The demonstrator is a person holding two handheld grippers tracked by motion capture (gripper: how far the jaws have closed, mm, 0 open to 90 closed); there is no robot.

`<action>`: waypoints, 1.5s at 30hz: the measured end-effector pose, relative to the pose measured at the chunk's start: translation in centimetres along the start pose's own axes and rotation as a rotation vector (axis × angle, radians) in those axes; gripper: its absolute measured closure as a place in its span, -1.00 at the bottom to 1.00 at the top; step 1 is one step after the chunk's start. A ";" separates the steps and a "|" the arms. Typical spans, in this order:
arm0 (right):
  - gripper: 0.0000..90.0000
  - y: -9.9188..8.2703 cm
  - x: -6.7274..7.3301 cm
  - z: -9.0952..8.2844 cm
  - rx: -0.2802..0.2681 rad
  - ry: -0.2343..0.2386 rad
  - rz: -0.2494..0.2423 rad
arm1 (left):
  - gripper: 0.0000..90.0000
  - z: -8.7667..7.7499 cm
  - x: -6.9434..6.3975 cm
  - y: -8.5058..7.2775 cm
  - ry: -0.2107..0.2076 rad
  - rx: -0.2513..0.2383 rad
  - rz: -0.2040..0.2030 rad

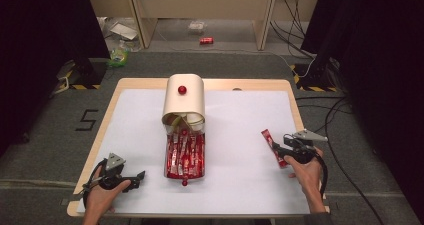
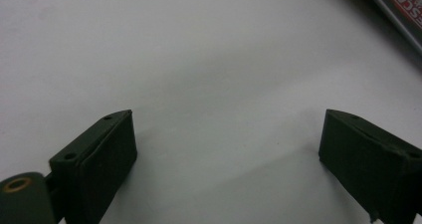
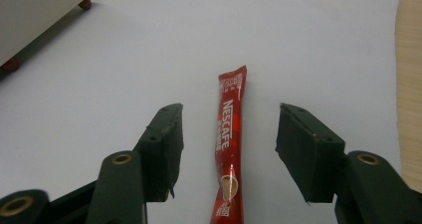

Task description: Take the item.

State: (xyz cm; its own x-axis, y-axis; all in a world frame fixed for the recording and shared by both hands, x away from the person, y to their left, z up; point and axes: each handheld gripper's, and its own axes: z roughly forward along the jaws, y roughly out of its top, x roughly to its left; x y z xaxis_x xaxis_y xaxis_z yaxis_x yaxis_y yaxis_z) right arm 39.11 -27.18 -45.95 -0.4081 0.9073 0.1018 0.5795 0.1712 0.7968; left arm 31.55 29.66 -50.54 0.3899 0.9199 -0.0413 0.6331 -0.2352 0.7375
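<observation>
A single red Nescafe sachet [image 3: 231, 99] lies flat on the white table cover, between the jaws of my right gripper [image 3: 229, 129]. Those jaws stand apart and neither pad touches it. In the high view that sachet [image 1: 267, 137] is at the right of the table, just in front of the right gripper [image 1: 281, 146]. A cream box with a rounded lid [image 1: 184, 97] stands at the middle back. Its pulled-out tray [image 1: 186, 155] holds several red sachets. My left gripper [image 1: 139, 179] rests open at the front left, with bare white cover between its jaws [image 2: 226, 134].
The tray's edge [image 2: 403, 10] crosses the top right corner of the left gripper view. The box's corner [image 3: 35, 10] with red feet is at the top left of the right gripper view. The wooden table rim [image 1: 297, 110] runs along the right. A red can [image 1: 206, 40] lies on the floor beyond.
</observation>
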 end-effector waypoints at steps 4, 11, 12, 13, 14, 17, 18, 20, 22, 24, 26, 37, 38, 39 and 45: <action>-0.10 0.1 0.3 -0.1 -0.006 -0.002 0.004 | -0.84 0.0 0.0 0.0 0.001 0.000 0.000; -0.28 0.5 1.0 -0.4 -0.024 -0.004 -0.018 | -0.84 0.0 0.0 0.0 0.000 0.000 0.000; -0.31 0.5 1.2 -0.4 -0.028 -0.004 -0.019 | -0.84 0.0 0.0 0.0 0.000 -0.001 -0.001; -0.34 0.6 1.4 -0.5 -0.033 -0.002 -0.016 | -0.84 0.0 0.0 0.0 0.000 -0.001 -0.001; -0.35 0.7 1.5 -0.5 -0.038 -0.002 -0.017 | -0.84 0.0 0.0 0.0 0.000 0.000 -0.001; -0.36 0.8 1.9 -0.6 -0.046 0.002 -0.017 | -0.84 0.0 0.0 0.0 0.000 0.000 -0.001; -0.36 0.8 2.0 -0.7 -0.050 0.004 -0.020 | -0.84 0.0 0.0 0.0 0.000 0.000 -0.001; -0.38 0.9 2.3 -0.7 -0.055 0.006 -0.023 | -0.84 0.0 0.0 0.0 0.000 0.000 -0.001; -0.38 1.0 2.6 -0.8 -0.060 0.013 -0.028 | -0.84 0.0 0.0 0.0 0.000 -0.001 -0.001; -0.38 1.1 2.9 -0.8 -0.067 0.016 -0.037 | -0.84 0.0 0.0 0.0 0.000 -0.001 -0.001; -0.38 1.1 3.2 -0.9 -0.071 0.018 -0.041 | -0.84 0.0 0.0 0.0 0.000 -0.001 -0.001; -0.41 1.4 4.7 -1.0 -0.084 0.038 -0.064 | -0.84 0.0 0.0 0.0 0.000 0.000 0.000; -0.41 1.4 4.9 -1.0 -0.084 0.044 -0.063 | -0.84 0.0 0.0 0.0 0.000 -0.001 -0.001; -0.41 1.5 5.0 -1.0 -0.085 0.046 -0.069 | -0.84 0.0 0.0 0.0 0.000 -0.001 -0.001; -0.41 1.7 6.0 -1.0 -0.088 0.065 -0.088 | -0.84 0.0 0.0 0.0 0.000 -0.001 0.000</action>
State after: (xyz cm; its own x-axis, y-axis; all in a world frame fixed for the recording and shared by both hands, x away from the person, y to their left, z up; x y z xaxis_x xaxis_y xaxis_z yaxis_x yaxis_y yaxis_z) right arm 36.90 -21.81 -43.42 -0.5013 0.8628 0.0654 0.4762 0.2120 0.8534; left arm 31.55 29.66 -50.54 0.3899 0.9199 -0.0419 0.6329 -0.2346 0.7378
